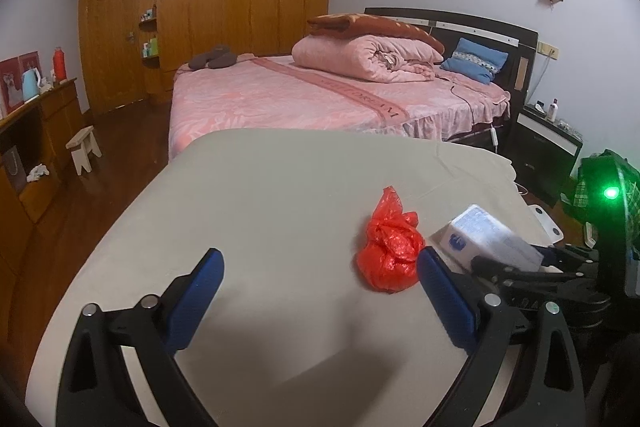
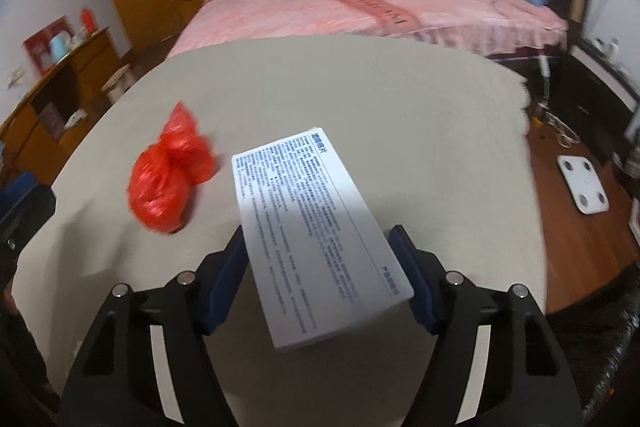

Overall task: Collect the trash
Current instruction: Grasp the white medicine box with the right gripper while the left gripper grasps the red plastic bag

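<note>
A crumpled red plastic bag (image 1: 390, 251) (image 2: 170, 179) lies on the beige table top (image 1: 260, 211) (image 2: 360, 95). My left gripper (image 1: 320, 255) hovers open low over the table, and the bag sits just inside its right blue pad (image 1: 444, 299). A white printed cardboard box (image 2: 316, 231) (image 1: 480, 231) is tilted, its far end pointing toward the bed. My right gripper (image 2: 318, 239) is shut on it, with both blue pads pressed against its long sides. In the left wrist view the box and the right gripper stand right of the bag.
A bed with pink covers (image 1: 304, 95) stands beyond the table. A wooden wardrobe (image 1: 224, 7) fills the far wall and a low wooden cabinet (image 1: 48, 131) the left. On the floor are a white stool (image 1: 84, 147) and a white bathroom scale (image 2: 584, 183). A dark nightstand (image 1: 548, 147) stands right.
</note>
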`<action>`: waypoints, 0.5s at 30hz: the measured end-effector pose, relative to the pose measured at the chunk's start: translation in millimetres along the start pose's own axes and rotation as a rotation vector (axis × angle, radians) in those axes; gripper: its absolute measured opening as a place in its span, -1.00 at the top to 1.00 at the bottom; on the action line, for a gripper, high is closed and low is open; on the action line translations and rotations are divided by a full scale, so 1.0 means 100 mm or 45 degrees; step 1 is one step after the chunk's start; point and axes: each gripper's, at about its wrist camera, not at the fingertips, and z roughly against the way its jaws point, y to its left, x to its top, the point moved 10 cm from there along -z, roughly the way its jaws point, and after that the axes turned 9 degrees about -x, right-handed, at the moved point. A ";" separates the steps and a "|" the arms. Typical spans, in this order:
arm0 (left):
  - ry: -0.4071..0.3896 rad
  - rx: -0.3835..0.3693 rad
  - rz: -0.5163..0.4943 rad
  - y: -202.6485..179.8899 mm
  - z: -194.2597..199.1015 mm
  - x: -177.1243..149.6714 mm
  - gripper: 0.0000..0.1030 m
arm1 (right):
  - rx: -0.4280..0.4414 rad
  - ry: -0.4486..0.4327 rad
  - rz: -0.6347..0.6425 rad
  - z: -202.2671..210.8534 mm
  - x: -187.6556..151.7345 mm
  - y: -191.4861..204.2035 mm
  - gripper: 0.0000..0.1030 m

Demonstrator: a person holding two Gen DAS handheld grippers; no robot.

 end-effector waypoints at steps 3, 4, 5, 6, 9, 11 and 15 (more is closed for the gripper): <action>0.006 -0.021 -0.010 -0.05 -0.09 0.05 -0.84 | -0.052 -0.012 -0.086 0.02 0.05 -0.18 -0.22; 0.014 -0.033 -0.016 -0.08 -0.14 0.06 -0.84 | -0.062 -0.013 -0.103 0.02 0.06 -0.23 -0.22; 0.023 -0.049 -0.020 -0.11 -0.19 0.07 -0.84 | -0.068 -0.013 -0.109 0.01 0.07 -0.26 -0.20; 0.032 -0.063 -0.020 -0.14 -0.24 0.08 -0.84 | -0.075 -0.014 -0.113 0.01 0.08 -0.28 -0.20; 0.068 -0.082 -0.022 -0.20 -0.42 0.07 -0.76 | -0.081 -0.019 -0.131 0.00 0.11 -0.36 -0.18; 0.105 -0.092 -0.035 -0.26 -0.56 0.04 -0.70 | -0.081 -0.022 -0.143 0.00 0.12 -0.40 -0.18; 0.175 -0.107 -0.049 -0.34 -0.77 -0.02 -0.56 | -0.079 -0.031 -0.153 0.02 0.15 -0.45 -0.17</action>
